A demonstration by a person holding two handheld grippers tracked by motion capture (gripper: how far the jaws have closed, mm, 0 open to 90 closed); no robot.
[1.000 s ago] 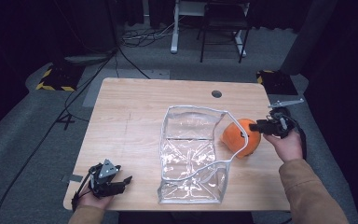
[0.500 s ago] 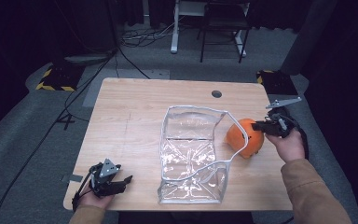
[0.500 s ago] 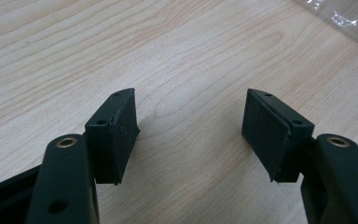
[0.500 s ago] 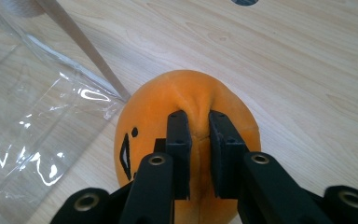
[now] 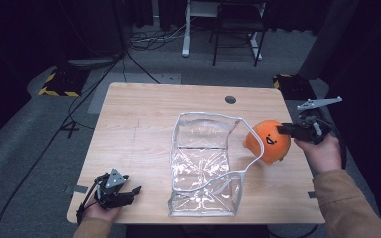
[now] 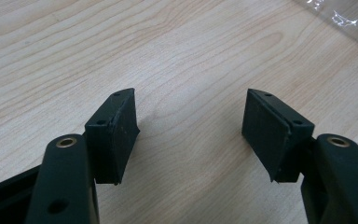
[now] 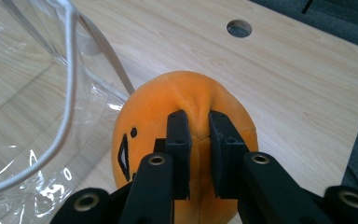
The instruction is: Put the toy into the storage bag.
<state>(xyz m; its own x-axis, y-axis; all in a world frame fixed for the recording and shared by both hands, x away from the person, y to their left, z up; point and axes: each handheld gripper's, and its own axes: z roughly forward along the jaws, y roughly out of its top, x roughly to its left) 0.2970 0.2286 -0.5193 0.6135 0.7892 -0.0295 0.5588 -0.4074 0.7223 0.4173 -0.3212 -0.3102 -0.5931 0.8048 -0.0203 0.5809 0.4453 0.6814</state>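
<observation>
An orange plush toy (image 5: pixel 268 141) with a small black face sits at the right side of the wooden table (image 5: pixel 144 114), pressed against the clear plastic bag (image 5: pixel 203 163). My right gripper (image 5: pixel 286 129) is shut on the orange plush toy (image 7: pixel 186 107), pinching a fold of its fabric between both pads. The bag's white rim (image 7: pixel 70 70) stands open just left of the toy. Near the table's front left corner my left gripper (image 5: pixel 129 191) rests low, and in the left gripper view (image 6: pixel 189 126) its jaws stand wide apart over bare wood.
A round cable hole (image 5: pixel 230 99) lies in the table's far right part. Beyond the table are a chair (image 5: pixel 235 25), floor cables (image 5: pixel 139 59) and yellow-black striped blocks (image 5: pixel 57 84). The table's right edge (image 5: pixel 297 163) runs close to my right hand.
The right gripper has shifted the plush toy slightly toward the bag's right wall. The left gripper has stayed put.
</observation>
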